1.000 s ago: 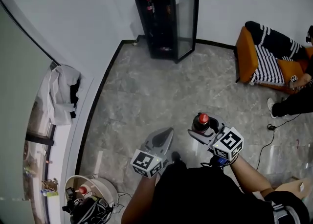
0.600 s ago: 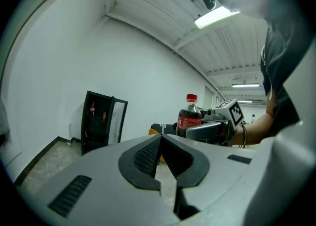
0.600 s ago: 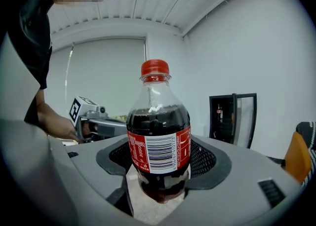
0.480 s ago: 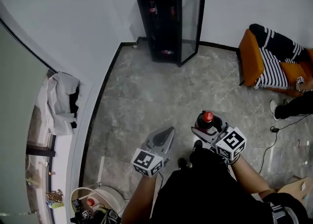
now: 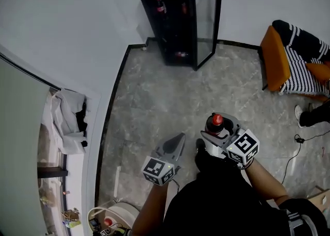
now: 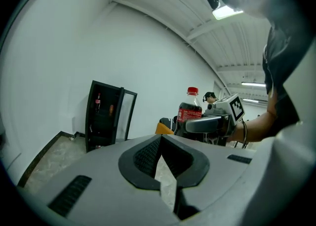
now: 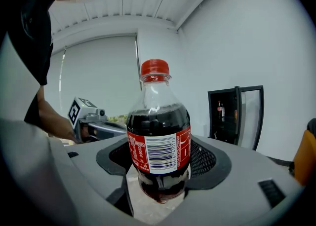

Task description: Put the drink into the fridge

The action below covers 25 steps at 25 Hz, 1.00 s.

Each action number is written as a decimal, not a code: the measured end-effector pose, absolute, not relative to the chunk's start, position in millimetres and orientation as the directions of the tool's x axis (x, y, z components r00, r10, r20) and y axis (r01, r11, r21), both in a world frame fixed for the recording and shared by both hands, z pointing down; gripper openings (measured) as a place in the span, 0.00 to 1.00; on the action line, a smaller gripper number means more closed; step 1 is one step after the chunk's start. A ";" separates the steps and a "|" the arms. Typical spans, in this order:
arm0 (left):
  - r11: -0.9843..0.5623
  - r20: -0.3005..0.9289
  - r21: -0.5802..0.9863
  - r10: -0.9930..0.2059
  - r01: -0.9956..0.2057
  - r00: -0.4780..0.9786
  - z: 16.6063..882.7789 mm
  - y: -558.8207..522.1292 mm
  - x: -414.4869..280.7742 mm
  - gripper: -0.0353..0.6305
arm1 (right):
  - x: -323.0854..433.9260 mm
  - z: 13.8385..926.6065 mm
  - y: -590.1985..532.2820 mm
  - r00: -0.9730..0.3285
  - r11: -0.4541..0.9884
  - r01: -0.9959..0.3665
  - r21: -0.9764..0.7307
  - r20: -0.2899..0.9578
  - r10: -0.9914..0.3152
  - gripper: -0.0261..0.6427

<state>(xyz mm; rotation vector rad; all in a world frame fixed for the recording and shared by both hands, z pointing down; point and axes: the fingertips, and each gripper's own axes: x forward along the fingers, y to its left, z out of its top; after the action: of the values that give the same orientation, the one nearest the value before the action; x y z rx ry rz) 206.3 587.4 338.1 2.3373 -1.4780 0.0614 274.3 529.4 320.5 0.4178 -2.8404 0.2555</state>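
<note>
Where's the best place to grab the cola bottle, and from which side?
Around its round lower body, about the label, coming in from the side. The bottle stands upright and is widest there; the cap end is narrow. The right gripper holds it just so.

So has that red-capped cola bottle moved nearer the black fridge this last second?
Yes, slightly. In the head view, the red-capped dark cola bottle, held in the right tongs, now has less grey floor between it and the black glass-door fridge.
</note>
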 end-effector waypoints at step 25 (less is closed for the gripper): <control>-0.343 0.254 0.289 -0.873 -0.894 0.417 358.3 365.8 61.5 0.07 | 155.0 344.8 300.6 -0.911 0.946 -0.298 -0.130 0.333 -0.242 0.52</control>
<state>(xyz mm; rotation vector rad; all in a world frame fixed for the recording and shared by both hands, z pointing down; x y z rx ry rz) 61.5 365.8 358.3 2.2964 -1.5124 0.0760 155.0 300.6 344.8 0.3965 -2.7839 0.2553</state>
